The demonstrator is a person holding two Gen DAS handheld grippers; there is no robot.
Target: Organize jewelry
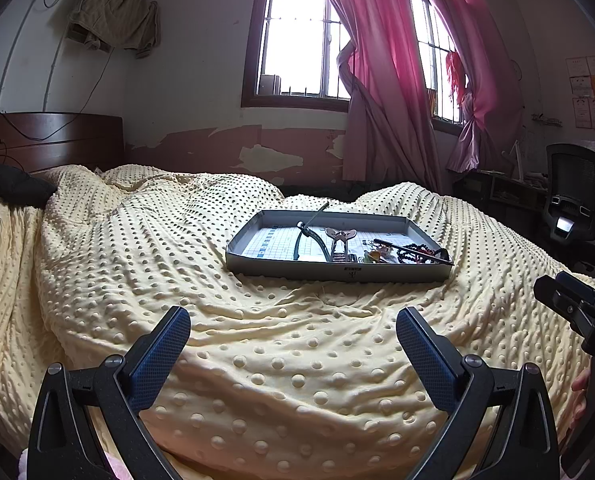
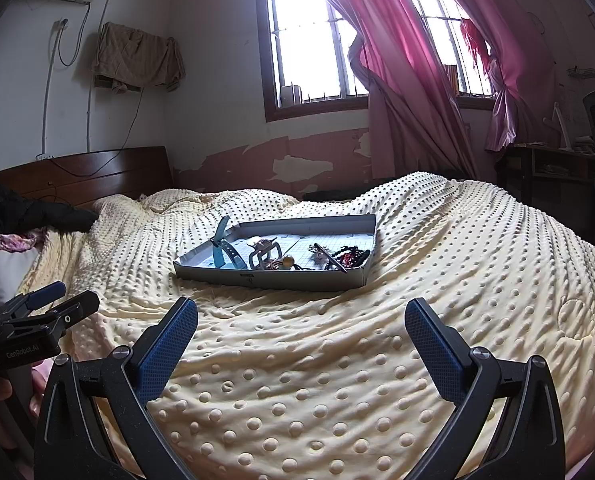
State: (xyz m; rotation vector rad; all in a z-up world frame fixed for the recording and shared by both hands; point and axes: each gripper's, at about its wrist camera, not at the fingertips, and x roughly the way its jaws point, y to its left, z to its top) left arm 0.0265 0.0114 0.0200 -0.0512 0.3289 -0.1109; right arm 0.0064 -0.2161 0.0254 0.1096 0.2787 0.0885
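Grippers level over bedspread [image 1: 281,360], short of tray [image 1: 337,272].
We see left gripper [image 1: 293,334] and right gripper [image 2: 301,326] spread wide, empty; bare quilt between them and tray.

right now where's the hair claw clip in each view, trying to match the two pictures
Left wrist view: the hair claw clip sits right of centre, in the middle of the tray, just right of the teal watch band.
Right wrist view: the clip is at centre, near the tray's front wall, again right of the band.
Shared landmark: the dark beaded bracelet at the tray's right end.
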